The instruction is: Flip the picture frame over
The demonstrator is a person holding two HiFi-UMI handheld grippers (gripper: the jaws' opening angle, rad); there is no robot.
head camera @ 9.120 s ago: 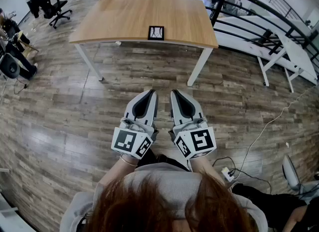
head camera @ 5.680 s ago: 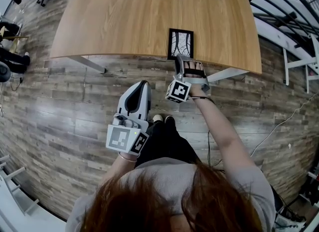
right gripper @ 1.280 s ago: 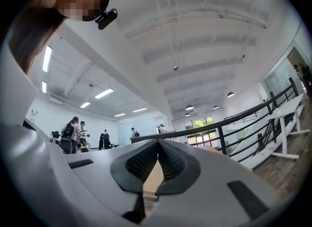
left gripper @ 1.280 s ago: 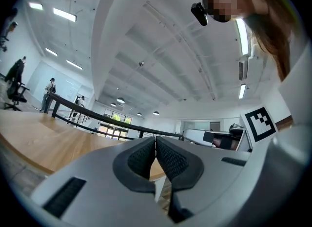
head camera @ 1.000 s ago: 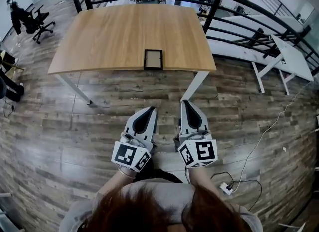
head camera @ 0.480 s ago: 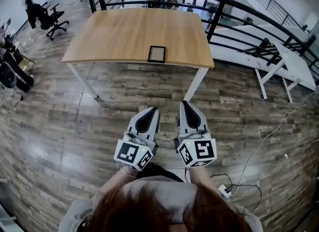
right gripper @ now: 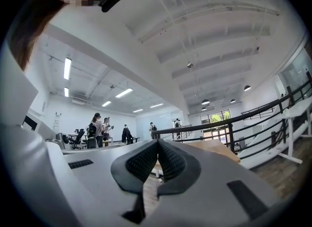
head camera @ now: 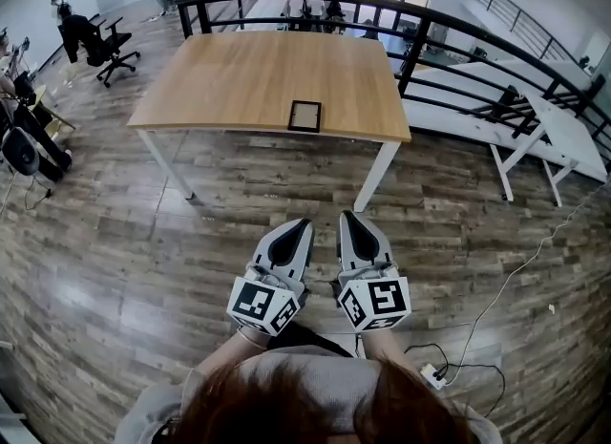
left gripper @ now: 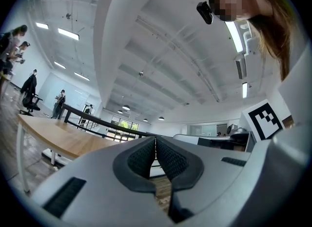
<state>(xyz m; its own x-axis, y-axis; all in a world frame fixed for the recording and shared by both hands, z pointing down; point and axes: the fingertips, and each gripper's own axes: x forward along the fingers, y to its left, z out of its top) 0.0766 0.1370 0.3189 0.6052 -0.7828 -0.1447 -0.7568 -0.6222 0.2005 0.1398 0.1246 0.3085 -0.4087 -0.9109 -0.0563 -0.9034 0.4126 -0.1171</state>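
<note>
The picture frame [head camera: 305,116] lies flat near the front edge of the wooden table [head camera: 248,70], its plain brown back up inside a black border. Both grippers hang side by side over the floor, well short of the table and close to the person's body. My left gripper [head camera: 301,226] is shut and holds nothing; in the left gripper view its pads [left gripper: 146,155] meet. My right gripper [head camera: 347,218] is shut and empty too, its pads [right gripper: 168,160] pressed together in the right gripper view. The frame shows in neither gripper view.
A black railing [head camera: 449,36] runs behind and to the right of the table. White tables [head camera: 549,122] stand beyond it. Office chairs [head camera: 95,41] and people are at the far left. A cable and power strip [head camera: 434,373] lie on the wood floor at the lower right.
The person has stepped back from the table: it and the frame now look smaller and farther. Both grippers stayed shut, side by side near the body.
</note>
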